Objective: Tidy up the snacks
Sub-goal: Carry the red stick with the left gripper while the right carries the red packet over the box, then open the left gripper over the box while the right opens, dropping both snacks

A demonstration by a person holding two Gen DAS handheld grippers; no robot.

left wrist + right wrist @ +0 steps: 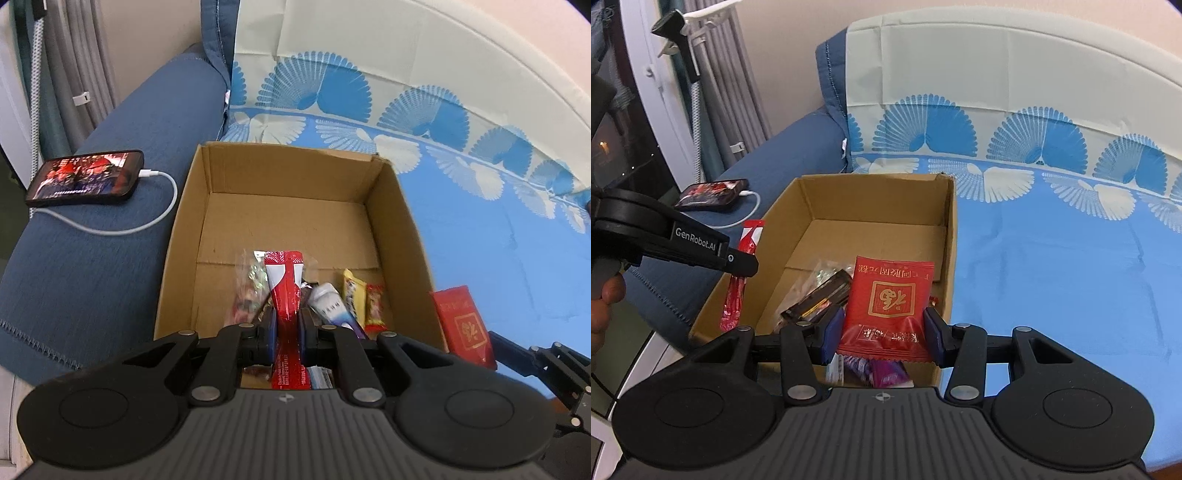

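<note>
Snacks go in the cardboard box on the bed, so L gripper pinches a red stick pack & R gripper clamps a red packet, both over it for dropping.

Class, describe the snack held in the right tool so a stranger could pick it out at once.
Find the open cardboard box on the blue bedspread. Above its near end, the right tool grips a flat red packet. Unlike the narrow red stick pack nearby, it is wide, with a gold-framed square emblem.
</note>
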